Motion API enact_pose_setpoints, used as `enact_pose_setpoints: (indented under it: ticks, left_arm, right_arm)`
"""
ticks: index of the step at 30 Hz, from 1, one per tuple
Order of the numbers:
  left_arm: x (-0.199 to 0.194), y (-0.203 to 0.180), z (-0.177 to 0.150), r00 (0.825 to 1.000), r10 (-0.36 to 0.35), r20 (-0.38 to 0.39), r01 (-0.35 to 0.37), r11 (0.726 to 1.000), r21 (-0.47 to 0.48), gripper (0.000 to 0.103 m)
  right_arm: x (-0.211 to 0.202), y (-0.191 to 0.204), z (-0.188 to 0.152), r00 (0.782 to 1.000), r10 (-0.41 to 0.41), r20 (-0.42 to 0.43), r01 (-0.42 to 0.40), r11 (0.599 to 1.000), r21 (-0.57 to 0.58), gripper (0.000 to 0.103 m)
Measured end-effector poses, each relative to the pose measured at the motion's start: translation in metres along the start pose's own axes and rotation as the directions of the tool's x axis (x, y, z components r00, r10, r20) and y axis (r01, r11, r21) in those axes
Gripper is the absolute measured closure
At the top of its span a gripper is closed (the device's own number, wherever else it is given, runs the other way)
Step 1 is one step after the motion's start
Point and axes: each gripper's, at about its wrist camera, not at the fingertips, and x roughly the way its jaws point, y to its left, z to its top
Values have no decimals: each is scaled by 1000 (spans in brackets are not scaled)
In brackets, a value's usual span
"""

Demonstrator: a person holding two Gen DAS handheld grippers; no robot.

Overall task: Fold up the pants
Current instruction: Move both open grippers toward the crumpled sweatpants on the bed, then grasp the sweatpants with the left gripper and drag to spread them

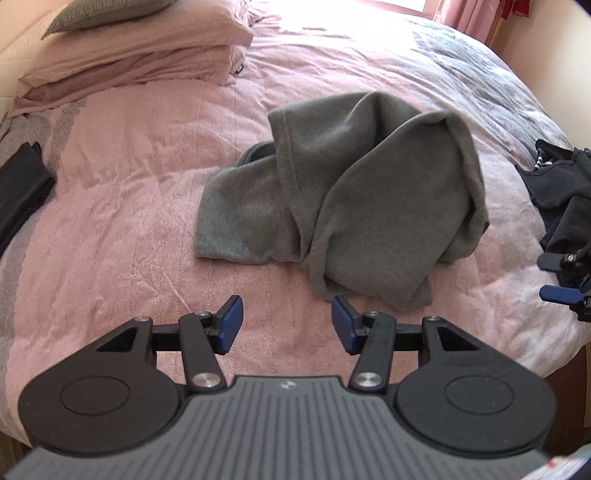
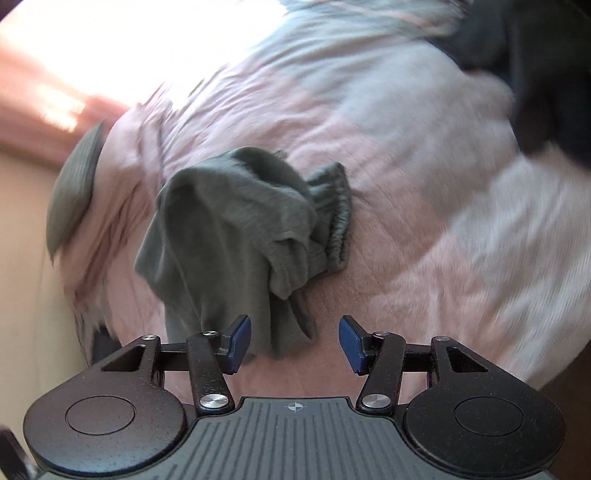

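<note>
Grey pants point(image 1: 343, 192) lie in a crumpled heap in the middle of the pink bed cover point(image 1: 129, 206). My left gripper point(image 1: 287, 323) hovers open just short of the heap's near edge, with nothing between its blue pads. In the left wrist view my right gripper point(image 1: 559, 278) shows at the right edge, open, beside dark clothes. The right wrist view is blurred and tilted; there the pants point(image 2: 229, 229) show their gathered waistband point(image 2: 334, 214), and my right gripper point(image 2: 294, 341) is open with a hanging corner of the pants just beyond its left pad point(image 2: 240, 339).
Pink pillows point(image 1: 140, 55) and a grey-green cushion point(image 1: 99, 13) lie at the bed's far left. A dark folded garment point(image 1: 22, 188) rests at the left edge. A pile of dark clothes point(image 1: 561, 188) sits at the right edge. The window and curtain are beyond the bed.
</note>
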Motion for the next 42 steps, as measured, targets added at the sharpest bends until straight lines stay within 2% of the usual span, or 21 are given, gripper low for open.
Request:
enact_pose_setpoints:
  ticks: [3, 6, 8, 10, 12, 17, 18, 20, 21, 22, 24, 26, 27, 29, 30, 33, 35, 37, 39, 42]
  left_arm:
    - [28, 7, -7, 999, -19, -30, 19, 1000, 23, 55]
    - [55, 7, -13, 997, -41, -60, 43, 999, 24, 55]
    - [71, 3, -16, 995, -70, -67, 70, 998, 4, 54]
    - [86, -2, -16, 994, -92, -62, 92, 996, -11, 49]
    - [103, -11, -14, 994, -93, -53, 93, 996, -12, 47]
    - [149, -26, -5, 994, -103, -36, 101, 993, -58, 47]
    - [156, -27, -2, 994, -108, -29, 105, 992, -76, 51]
    - [164, -25, 1, 988, -158, -4, 156, 981, -113, 87]
    - [164, -25, 3, 989, -146, 3, 146, 982, -122, 97]
    - [158, -21, 5, 990, -138, 10, 138, 982, -128, 97]
    - [130, -5, 6, 990, -119, 74, 128, 981, -147, 95]
    - [92, 23, 9, 974, -172, 148, 198, 963, -182, 95]
    - [67, 36, 12, 972, -149, 182, 181, 968, -174, 95]
    - [23, 55, 19, 970, -57, 235, 81, 992, -96, 95]
    - [5, 68, 24, 968, -27, 249, 49, 995, -81, 95]
    - [-24, 97, 34, 964, 68, 257, -57, 997, -49, 96]
    - [-16, 109, 34, 975, 84, 204, -73, 995, -62, 95]
    - [8, 115, 24, 988, 92, 128, -80, 992, -93, 95]
    - [35, 116, 12, 990, 128, 59, -124, 990, -70, 95]
    - [48, 124, -6, 990, 139, 1, -139, 988, -71, 89]
  right_arm:
    - [6, -26, 2, 999, -4, 32, -3, 981, 196, 53]
    - [4, -47, -3, 997, -52, 58, 33, 955, 295, 53]
    - [-1, -58, -2, 993, -103, 64, 77, 945, 319, 53]
    - [-6, -72, -5, 986, -152, 70, 121, 936, 332, 53]
    - [-8, -85, -9, 980, -189, 67, 156, 926, 344, 53]
    - [-5, -105, -12, 969, -243, 44, 212, 911, 354, 53]
    - [-4, -106, -12, 969, -244, 44, 215, 913, 347, 53]
    - [4, -109, -9, 970, -240, 34, 216, 919, 330, 53]
    - [7, -109, -7, 971, -236, 31, 214, 922, 322, 53]
    - [15, -104, -4, 972, -232, 28, 212, 926, 313, 53]
    - [24, -100, 1, 976, -216, 27, 199, 936, 291, 53]
    - [33, -93, 7, 981, -193, 32, 178, 949, 259, 53]
    - [37, -89, 9, 983, -183, 31, 170, 955, 242, 53]
    - [45, -82, 13, 986, -162, 25, 153, 965, 215, 53]
    - [50, -78, 14, 989, -150, 21, 142, 968, 206, 53]
    - [68, -68, 13, 996, -90, 3, 87, 979, 186, 53]
    - [86, -60, 7, 998, -52, -34, 57, 981, 184, 53]
    - [110, -50, -4, 994, -28, -102, 46, 981, 187, 53]
    - [125, -40, -15, 988, -8, -156, 37, 982, 184, 53]
    - [134, -24, -25, 980, 23, -199, 2, 992, 127, 53]
